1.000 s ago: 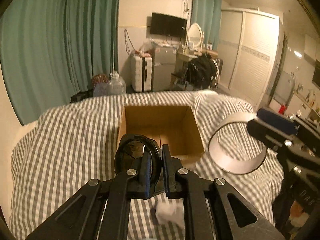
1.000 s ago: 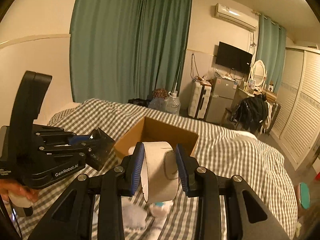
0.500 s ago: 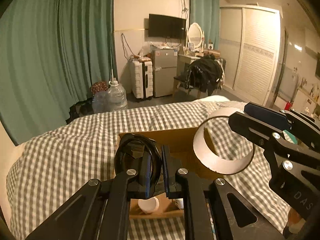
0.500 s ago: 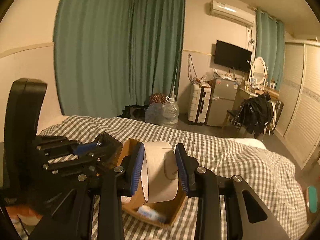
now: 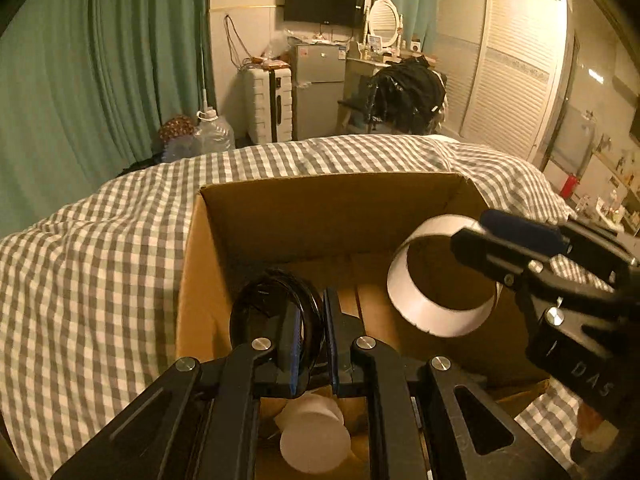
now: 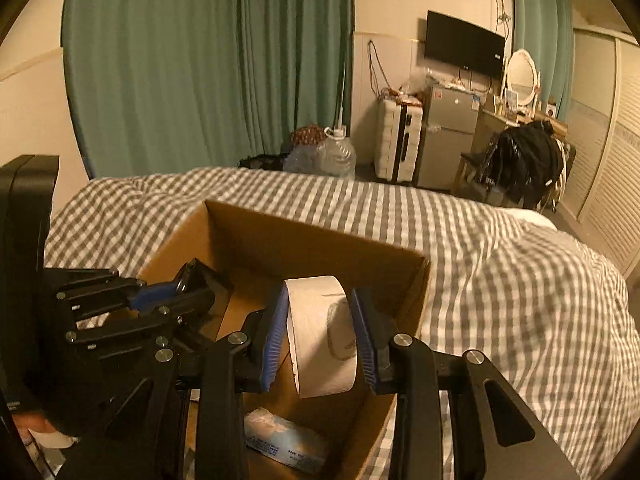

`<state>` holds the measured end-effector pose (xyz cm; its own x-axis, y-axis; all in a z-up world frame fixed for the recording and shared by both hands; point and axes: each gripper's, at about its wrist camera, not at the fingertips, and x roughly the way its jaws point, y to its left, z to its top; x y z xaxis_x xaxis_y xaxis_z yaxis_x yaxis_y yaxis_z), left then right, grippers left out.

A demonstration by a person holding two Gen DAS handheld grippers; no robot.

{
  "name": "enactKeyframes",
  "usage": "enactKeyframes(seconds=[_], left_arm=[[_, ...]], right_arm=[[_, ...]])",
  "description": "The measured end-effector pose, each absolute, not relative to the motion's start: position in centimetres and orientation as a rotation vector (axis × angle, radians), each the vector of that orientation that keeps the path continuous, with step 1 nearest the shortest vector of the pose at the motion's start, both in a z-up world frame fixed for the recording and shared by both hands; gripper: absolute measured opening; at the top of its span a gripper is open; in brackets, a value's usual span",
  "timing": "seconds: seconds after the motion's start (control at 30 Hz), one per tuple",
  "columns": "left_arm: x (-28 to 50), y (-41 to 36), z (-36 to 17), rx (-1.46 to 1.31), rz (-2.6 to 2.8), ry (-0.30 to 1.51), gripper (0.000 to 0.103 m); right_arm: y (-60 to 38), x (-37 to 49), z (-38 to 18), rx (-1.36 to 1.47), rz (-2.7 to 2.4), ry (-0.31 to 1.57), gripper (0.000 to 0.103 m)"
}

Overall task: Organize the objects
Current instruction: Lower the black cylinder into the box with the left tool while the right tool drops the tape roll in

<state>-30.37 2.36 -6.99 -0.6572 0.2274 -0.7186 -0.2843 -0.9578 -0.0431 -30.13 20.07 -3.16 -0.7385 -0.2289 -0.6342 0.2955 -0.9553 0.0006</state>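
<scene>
Letters "DAS" show in pale print on the black body of my right gripper as seen from the left wrist; no other writing is sharp enough to read. Bed with a grey-and-white checked cover carries an open cardboard box. Around it the room has green curtains, a wall television, a small grey fridge, a white suitcase, a big water bottle and louvred wardrobe doors. My left fingers are clenched on a black ring-shaped object just above the box. My right fingers grasp a white tape roll over the box's right half. Inside the box lie a white cup and a blue-and-white packet.
</scene>
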Motion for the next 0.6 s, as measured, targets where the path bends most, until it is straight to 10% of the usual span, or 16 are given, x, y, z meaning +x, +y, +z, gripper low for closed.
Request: enactKeyframes(seconds=[0.17,0.33,0.6], left_arm=[[-30.0,2.2,-7.0,-1.132,2.639,0.108,0.016],[-28.0,1.3,-5.0,-1.105,2.681,0.050,0.071],[-22.8,0.9,0.5,-1.014,2.766,0.134,0.092]], right_arm=[[21.0,-29.7,-3.5,0.989,-2.694,0.108,0.034],[22.1,-28.4,-1.4,0.922,-2.756,0.058,0.059],[23.3,-23.8,4.3,0.833,-2.790,0.058,0.068]])
